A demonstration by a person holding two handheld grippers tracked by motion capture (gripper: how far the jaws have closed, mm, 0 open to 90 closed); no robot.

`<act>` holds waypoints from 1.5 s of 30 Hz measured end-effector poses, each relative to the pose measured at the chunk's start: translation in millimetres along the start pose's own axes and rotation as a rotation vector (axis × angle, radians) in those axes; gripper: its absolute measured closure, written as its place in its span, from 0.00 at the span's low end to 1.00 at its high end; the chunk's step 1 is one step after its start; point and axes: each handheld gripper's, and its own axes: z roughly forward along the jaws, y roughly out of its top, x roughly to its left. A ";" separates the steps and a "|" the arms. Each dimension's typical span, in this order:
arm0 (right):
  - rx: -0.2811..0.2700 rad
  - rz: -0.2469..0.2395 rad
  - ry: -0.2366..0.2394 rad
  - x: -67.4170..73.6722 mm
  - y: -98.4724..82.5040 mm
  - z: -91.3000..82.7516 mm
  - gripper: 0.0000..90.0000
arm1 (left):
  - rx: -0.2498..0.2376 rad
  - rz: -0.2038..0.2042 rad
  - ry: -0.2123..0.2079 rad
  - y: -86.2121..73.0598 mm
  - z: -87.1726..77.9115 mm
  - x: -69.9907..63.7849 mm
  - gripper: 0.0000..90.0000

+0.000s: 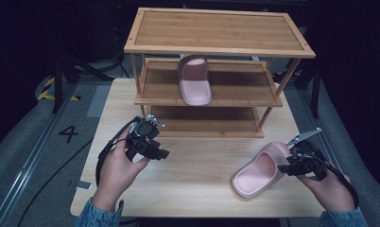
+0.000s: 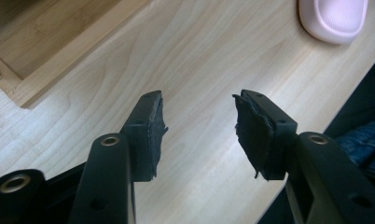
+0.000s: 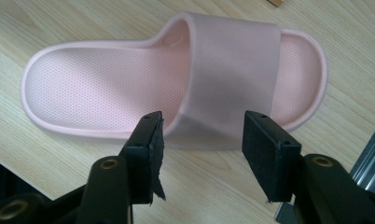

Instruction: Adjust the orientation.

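Note:
A pink slipper [image 1: 259,172] lies on the wooden table [image 1: 197,175] at the front right, its sole down. My right gripper [image 1: 282,166] sits at its right side by the strap. In the right gripper view the slipper [image 3: 129,88] lies crosswise, and my right gripper [image 3: 202,140] stands open with the strap's near edge just ahead of the pads, not pressed. A second pink slipper [image 1: 195,78] rests on the middle shelf of the bamboo rack [image 1: 216,47]. My left gripper [image 1: 162,153] hovers open over bare table at the front left [image 2: 198,116], holding nothing.
The three-shelf rack takes up the back half of the table; its bottom shelf edge [image 2: 41,42] lies close beyond the left gripper. One end of the table slipper [image 2: 332,18] is visible at the left gripper view's upper right. A blue sleeve [image 2: 363,140] shows at the table's front edge.

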 end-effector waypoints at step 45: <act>0.079 -0.021 0.105 26.3 7.9 41.6 0.96 | 0.090 -0.069 0.035 -19.2 39.2 39.1 0.57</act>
